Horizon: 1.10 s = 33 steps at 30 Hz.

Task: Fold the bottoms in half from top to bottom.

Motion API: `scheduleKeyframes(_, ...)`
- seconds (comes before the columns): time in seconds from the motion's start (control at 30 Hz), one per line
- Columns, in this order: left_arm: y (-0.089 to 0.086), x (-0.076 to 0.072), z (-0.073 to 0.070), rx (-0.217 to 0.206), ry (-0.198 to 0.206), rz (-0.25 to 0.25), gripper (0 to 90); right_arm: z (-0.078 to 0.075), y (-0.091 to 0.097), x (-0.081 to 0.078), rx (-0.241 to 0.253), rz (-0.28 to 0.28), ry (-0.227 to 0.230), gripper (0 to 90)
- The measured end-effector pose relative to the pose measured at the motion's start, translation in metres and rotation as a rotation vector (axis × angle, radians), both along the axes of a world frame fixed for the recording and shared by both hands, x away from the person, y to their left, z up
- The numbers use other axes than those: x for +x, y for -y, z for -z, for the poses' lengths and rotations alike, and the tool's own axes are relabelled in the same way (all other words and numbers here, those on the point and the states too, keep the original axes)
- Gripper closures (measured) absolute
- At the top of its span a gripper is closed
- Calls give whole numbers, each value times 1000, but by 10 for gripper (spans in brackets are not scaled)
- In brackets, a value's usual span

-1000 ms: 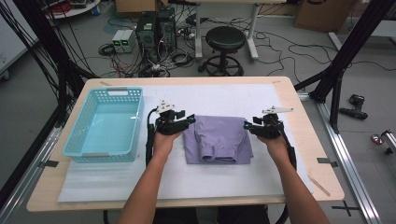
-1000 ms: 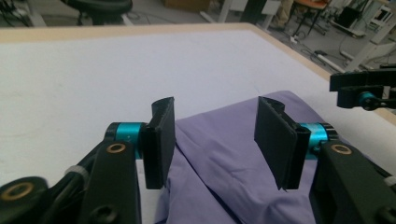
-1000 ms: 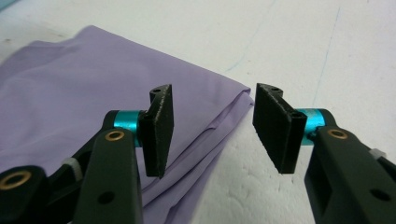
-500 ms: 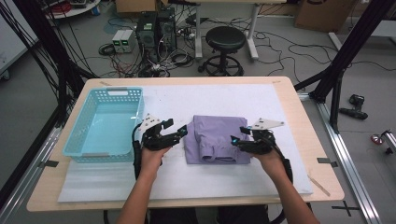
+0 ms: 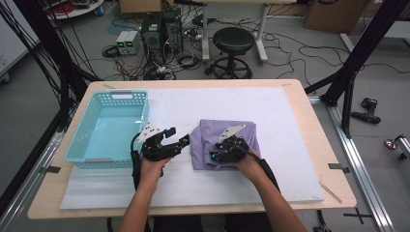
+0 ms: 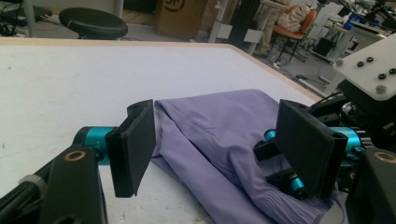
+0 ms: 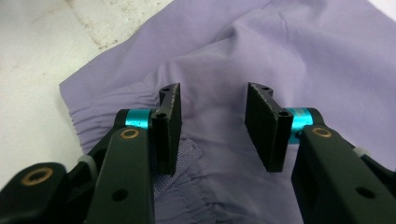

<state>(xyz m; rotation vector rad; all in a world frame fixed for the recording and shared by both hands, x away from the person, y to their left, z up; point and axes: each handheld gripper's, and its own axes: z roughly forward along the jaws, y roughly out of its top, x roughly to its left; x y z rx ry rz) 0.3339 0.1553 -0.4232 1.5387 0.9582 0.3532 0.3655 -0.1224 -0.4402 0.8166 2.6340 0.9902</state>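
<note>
Big wooden counter (image 5: 309, 121) under a white mat (image 5: 270, 111), and on it a turquoise basket (image 5: 87, 140) at the left, standing apart from the cloth. Middle of the mat, there it is: the folded purple garment (image 5: 244, 133), lying flat, a soft bundle with a gathered, elastic-looking band along its near edge. It looks light and floppy, likely to sag and unfold if lifted by one corner, so the sensible hold is a pinch through all the layers at the folded edge, one tool at each side. Left tool (image 5: 176, 143) sits just off the garment's left edge, jaws standing wide with nothing between them; in the left gripper view its pads (image 6: 135, 144) frame the cloth without touching it. Right tool (image 5: 218, 155) is over the garment's near part; its jaws have just been closing, yet in the right gripper view they are parted above the fabric (image 7: 219, 126), pinching nothing so far. No label or readable writing on the garment; a cardboard box beyond the counter carries print too cropped to read
</note>
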Motion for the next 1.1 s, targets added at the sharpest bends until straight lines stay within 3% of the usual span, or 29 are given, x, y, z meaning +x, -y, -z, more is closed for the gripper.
scheduleKeyframes(0.1, 3, -1, 0, -2, -2, 6, 293, 0, 5, 2, 21, 6, -47, 528)
scheduleKeyframes(0.13, 3, -2, 0, 1, 1, 8, 293, -1, 7, 2, 26, 10, -43, 508)
scheduleKeyframes(0.2, 3, -4, 1, 0, 4, 9, 293, -6, 16, -1, 58, 29, -12, 512)
scheduleKeyframes(0.3, 2, -6, 3, -5, 2, 8, 293, -13, 36, -7, 115, 76, 51, 588)
scheduleKeyframes(0.33, 2, -6, 3, -13, 5, 6, 293, -14, 44, -9, 110, 91, 68, 627)
scheduleKeyframes(0.4, 1, -7, 3, -19, 4, 3, 293, -11, 57, -11, 77, 112, 57, 667)
scheduleKeyframes(0.47, 0, -7, 2, -24, 11, -2, 293, -3, 67, -13, -1, 118, 34, 661)
scheduleKeyframes(0.5, -1, -7, 2, -28, 9, -5, 292, 0, 69, -14, -19, 118, 36, 635)
scheduleKeyframes(0.57, -1, -8, 1, -22, 13, -2, 293, 0, 78, -17, 1, 141, 59, 546)
scheduleKeyframes(0.7, -2, -11, -2, -22, 25, -8, 293, -13, 98, -24, 116, 203, 118, 472)
scheduleKeyframes(0.77, -3, -12, -4, -34, 52, -2, 299, -21, 106, -30, 154, 210, 146, 447)
scheduleKeyframes(0.83, -4, -14, -5, -22, 98, -8, 300, -26, 112, -36, 161, 204, 175, 433)
scheduleKeyframes(0.9, -4, -14, -6, -11, 112, -8, 300, -29, 116, -42, 155, 187, 186, 401)
scheduleKeyframes(1.1, 3, -16, -7, 2, 69, -9, 256, -27, 123, -48, 152, 200, 191, 287)
